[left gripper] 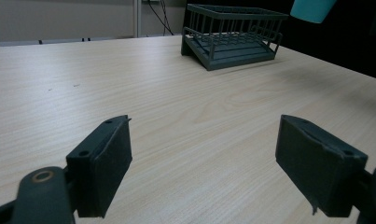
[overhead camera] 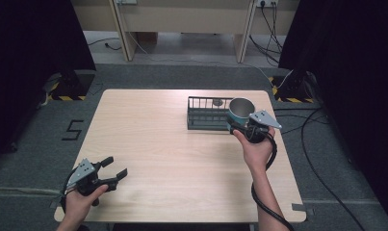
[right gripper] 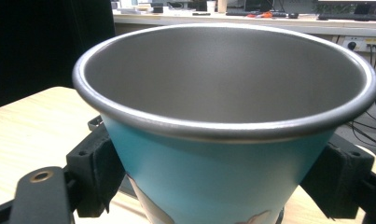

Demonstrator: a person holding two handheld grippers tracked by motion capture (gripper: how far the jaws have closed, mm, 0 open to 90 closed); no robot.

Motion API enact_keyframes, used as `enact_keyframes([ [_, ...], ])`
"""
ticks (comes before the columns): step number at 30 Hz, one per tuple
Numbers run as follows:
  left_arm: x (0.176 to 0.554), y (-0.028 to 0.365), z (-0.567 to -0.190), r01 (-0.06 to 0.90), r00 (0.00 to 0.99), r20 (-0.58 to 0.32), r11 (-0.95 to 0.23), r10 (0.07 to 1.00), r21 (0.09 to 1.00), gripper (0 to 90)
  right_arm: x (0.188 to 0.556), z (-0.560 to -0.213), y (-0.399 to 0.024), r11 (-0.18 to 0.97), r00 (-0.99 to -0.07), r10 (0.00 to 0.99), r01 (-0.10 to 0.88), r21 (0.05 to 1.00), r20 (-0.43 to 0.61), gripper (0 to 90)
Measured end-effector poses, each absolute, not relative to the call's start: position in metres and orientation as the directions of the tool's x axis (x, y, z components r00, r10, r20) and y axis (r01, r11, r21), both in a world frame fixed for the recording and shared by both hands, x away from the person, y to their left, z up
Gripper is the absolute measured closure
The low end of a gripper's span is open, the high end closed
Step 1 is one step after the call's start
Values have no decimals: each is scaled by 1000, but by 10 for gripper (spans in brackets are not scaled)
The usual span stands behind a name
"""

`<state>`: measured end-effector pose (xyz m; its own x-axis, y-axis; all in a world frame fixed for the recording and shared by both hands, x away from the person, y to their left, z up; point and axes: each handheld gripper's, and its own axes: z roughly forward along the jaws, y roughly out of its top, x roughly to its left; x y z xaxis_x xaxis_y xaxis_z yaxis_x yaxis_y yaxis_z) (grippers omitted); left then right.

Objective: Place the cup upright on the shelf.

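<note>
Right gripper (overhead camera: 240,126) fingers pinching empty teal cup (overhead camera: 240,111) beside wire rack (overhead camera: 207,114), left gripper (overhead camera: 113,169) fingers spread

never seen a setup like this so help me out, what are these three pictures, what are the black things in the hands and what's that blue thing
A person sits at a wooden table and holds a hand-operated pair of tongs in each hand. The high view looks down from above. The other two pictures come from small cameras riding on the tongs, looking along their black jaws.

The left tongs are near the table's front left corner, jaws wide apart and holding nothing.

The right tongs grip a blue cup with a bare metal inside; it looks empty.

A dark wire rack stands toward the back of the table, and the cup is held at its right end.
</note>
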<state>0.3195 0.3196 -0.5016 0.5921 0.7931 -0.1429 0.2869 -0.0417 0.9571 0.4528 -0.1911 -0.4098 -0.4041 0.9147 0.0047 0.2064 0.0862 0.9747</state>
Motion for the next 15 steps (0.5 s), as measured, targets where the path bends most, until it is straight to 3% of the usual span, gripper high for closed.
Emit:
enact_keyframes([
  [15,319,320,-501,287,593,-142,-43,793,957,179,466,-404,-182,81,-409,912,205,975,10,180],
])
